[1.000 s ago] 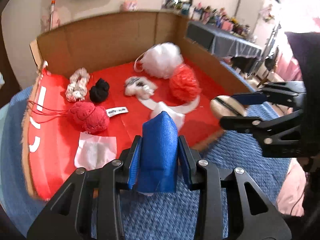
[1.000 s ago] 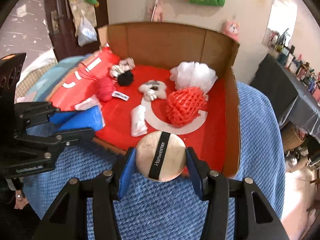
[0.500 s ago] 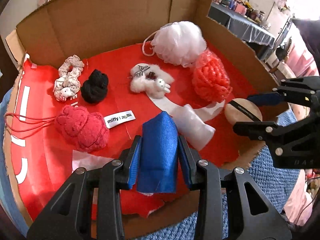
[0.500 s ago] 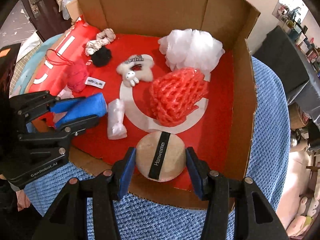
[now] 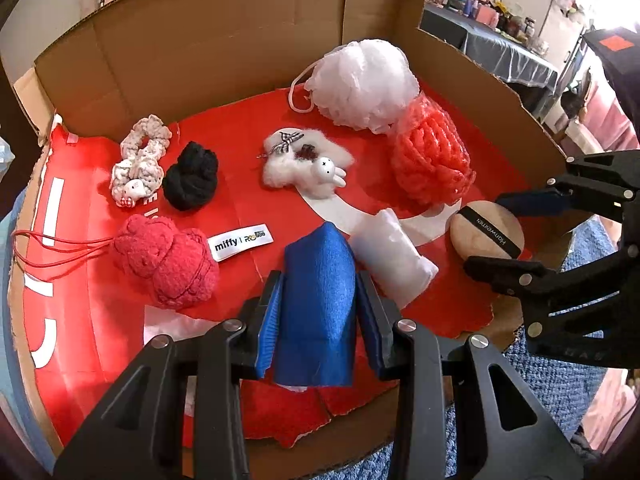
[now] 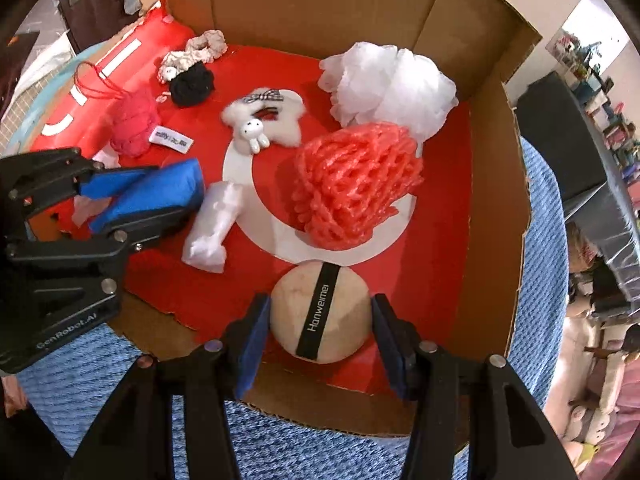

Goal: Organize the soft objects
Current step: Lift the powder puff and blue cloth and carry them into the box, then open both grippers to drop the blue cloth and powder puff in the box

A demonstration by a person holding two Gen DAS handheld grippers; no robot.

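A folded blue cloth (image 5: 318, 320) sits pinched between the pads of my left gripper (image 5: 320, 284), low over the near left part of a cardboard box (image 5: 200, 40) lined in red. My right gripper (image 6: 320, 310) is shut on a round beige powder puff (image 6: 320, 292) with a black band, just above the box's near right floor. Each gripper shows in the other's view: the left gripper (image 6: 136, 196) with the blue cloth (image 6: 160, 188), the right gripper (image 5: 496, 236) with the puff (image 5: 486, 232).
On the red floor lie a white mesh pouf (image 5: 360, 84), a coral foam net (image 5: 430, 164), a fluffy white bunny clip (image 5: 304, 164), a black scrunchie (image 5: 192, 176), a patterned scrunchie (image 5: 138, 160), a red knit pouch (image 5: 164, 256) and a white packet (image 5: 394, 256). Blue knit fabric (image 6: 340, 456) surrounds the box.
Both grippers came forward and down from over the blue fabric to inside the box's near edge, each keeping its hold. In the last half second they barely shifted.
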